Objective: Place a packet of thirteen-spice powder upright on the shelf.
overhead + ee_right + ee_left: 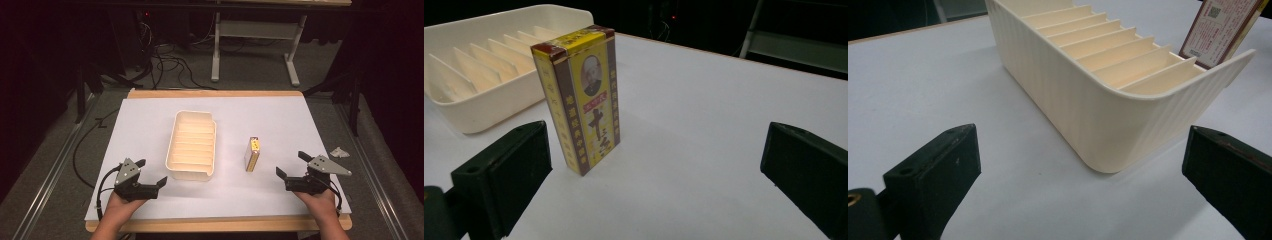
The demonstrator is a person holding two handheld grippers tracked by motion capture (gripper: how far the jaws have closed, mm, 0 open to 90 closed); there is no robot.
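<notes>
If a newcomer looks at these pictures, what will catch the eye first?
Probably the upright yellow and brown cardboard box, standing alone on the white table sheet before the open right gripper. Next, to its left, the cream ribbed plastic tray with slotted dividers, all slots empty, near the open left gripper.

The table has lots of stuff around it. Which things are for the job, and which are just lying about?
For the job:
yellow box, standing upright
cream slotted tray
left gripper, right gripper, jaws open

Lying about:
crumpled paper scrap
floor cables
white desk frame
</notes>
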